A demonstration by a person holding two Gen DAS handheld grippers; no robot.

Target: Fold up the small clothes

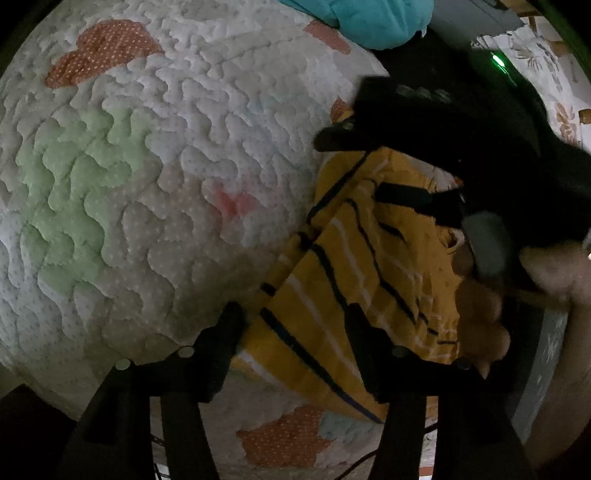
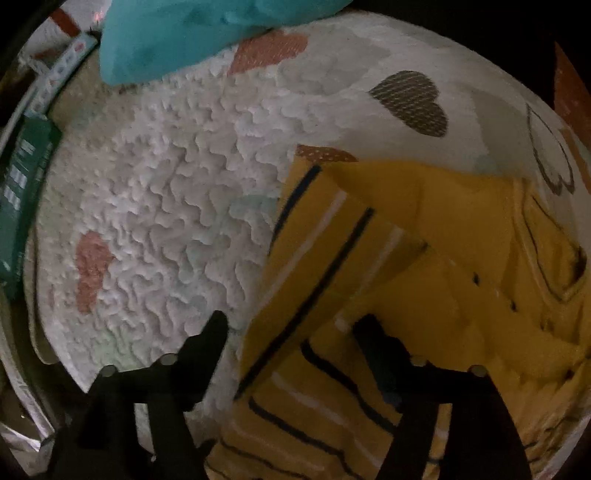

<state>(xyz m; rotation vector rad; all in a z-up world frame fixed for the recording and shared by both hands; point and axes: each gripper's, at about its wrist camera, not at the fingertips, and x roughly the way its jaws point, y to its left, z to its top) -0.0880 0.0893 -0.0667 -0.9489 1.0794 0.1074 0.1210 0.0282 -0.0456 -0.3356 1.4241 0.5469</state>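
Observation:
A small yellow garment with dark and white stripes (image 1: 354, 280) lies partly folded on a white quilted mat (image 1: 155, 155). In the right wrist view the garment (image 2: 388, 295) has one striped flap folded over its middle. My left gripper (image 1: 291, 325) is open, its fingers spread over the garment's lower left edge. My right gripper (image 2: 291, 328) is open above the garment's left side, holding nothing. The right gripper's black body (image 1: 443, 147) and the hand on it (image 1: 480, 317) show in the left wrist view, over the garment's far side.
A teal cloth (image 1: 369, 22) lies at the mat's far edge, also in the right wrist view (image 2: 192, 33). The mat has orange, green and grey heart patches (image 2: 410, 103). A teal box (image 2: 26, 192) sits beyond the mat's left edge.

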